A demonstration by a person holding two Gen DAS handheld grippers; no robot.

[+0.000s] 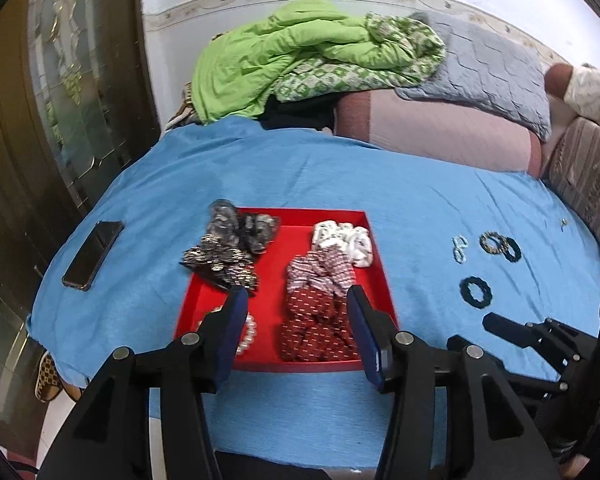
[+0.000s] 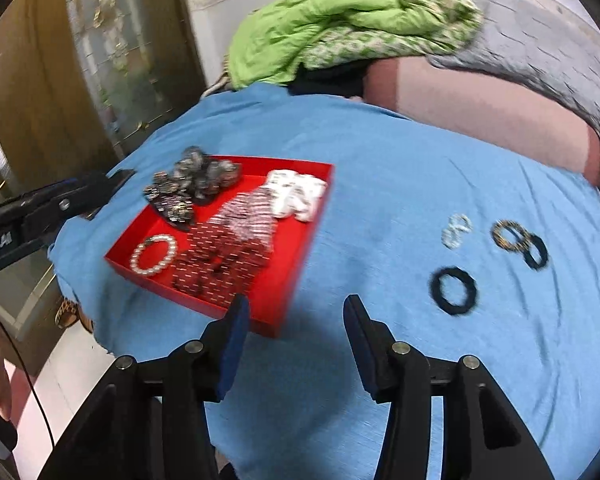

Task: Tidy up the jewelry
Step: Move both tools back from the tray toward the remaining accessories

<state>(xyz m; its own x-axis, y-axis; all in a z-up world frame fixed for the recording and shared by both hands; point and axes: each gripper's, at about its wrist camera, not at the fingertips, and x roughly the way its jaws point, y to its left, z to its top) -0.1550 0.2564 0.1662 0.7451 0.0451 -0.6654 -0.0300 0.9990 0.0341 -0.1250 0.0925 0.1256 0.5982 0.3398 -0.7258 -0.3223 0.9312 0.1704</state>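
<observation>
A red tray (image 1: 276, 280) (image 2: 300, 248) on the blue cloth holds several scrunchies: black-patterned (image 1: 220, 256), white (image 1: 344, 240), striped (image 1: 320, 272) and dark red (image 1: 312, 328), plus a pearl bracelet (image 1: 248, 332) (image 2: 154, 256). Loose on the cloth to the right lie a black hair tie (image 1: 476, 290) (image 2: 454, 290), a pale bead bracelet (image 1: 459, 248) (image 2: 456, 230), a gold-and-black ring (image 2: 508, 234) and another black tie (image 2: 538, 252). My left gripper (image 1: 296, 296) hovers open over the tray's near half, holding nothing. My right gripper (image 2: 296, 302) is open and empty above bare cloth beside the tray's near corner.
A dark phone (image 1: 92, 254) lies on the cloth left of the tray. A green quilt (image 1: 300, 52), a grey pillow (image 1: 488, 60) and a pink cushion (image 1: 432, 128) pile up behind. A glazed door (image 1: 60, 80) stands at the left, with slippers (image 1: 48, 376) on the floor.
</observation>
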